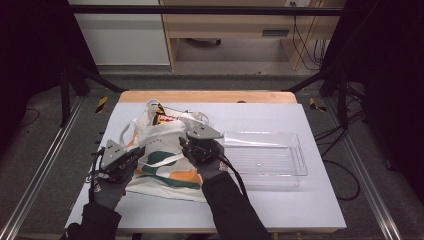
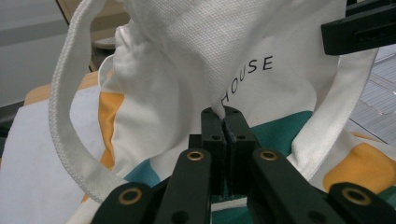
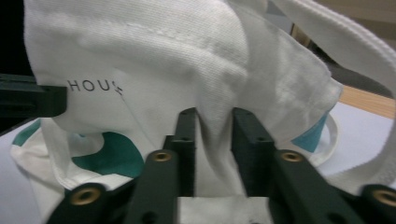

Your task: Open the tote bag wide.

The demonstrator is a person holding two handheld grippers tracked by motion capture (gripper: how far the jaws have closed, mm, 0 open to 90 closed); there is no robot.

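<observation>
Currently, scene: a white-covered table [image 1: 280, 205] with a wooden far edge is being viewed from above, with two gloved hands entering from the bottom.
Tote bag: a white canvas tote bag [image 1: 161, 161] printed with teal and orange shapes and the letters "HOUSE" is lying on the left-middle part of the table, its mouth turned toward the far side.
Bag contents: a red and yellow packet [image 1: 163, 119] is being seen at the bag's mouth; what it is cannot be told.
Left gripper: the left gripper [image 2: 226, 120] is being held at the bag's left side, its jaws pressed together on a pinch of the white cloth, which is being lifted into a peak.
Right gripper: the right gripper [image 3: 215, 122] is being held at the bag's right side, near its upper part; a fold of the cloth is lying between its jaws, which are standing apart, so whether the cloth is being squeezed cannot be told.
Handles: one white strap [image 2: 65, 126] is looping at the left in the left gripper view.
Tray: a clear plastic tray [image 1: 300, 156] is sitting just beside the bag on its right, touching or nearly touching the right hand's gripper.
</observation>
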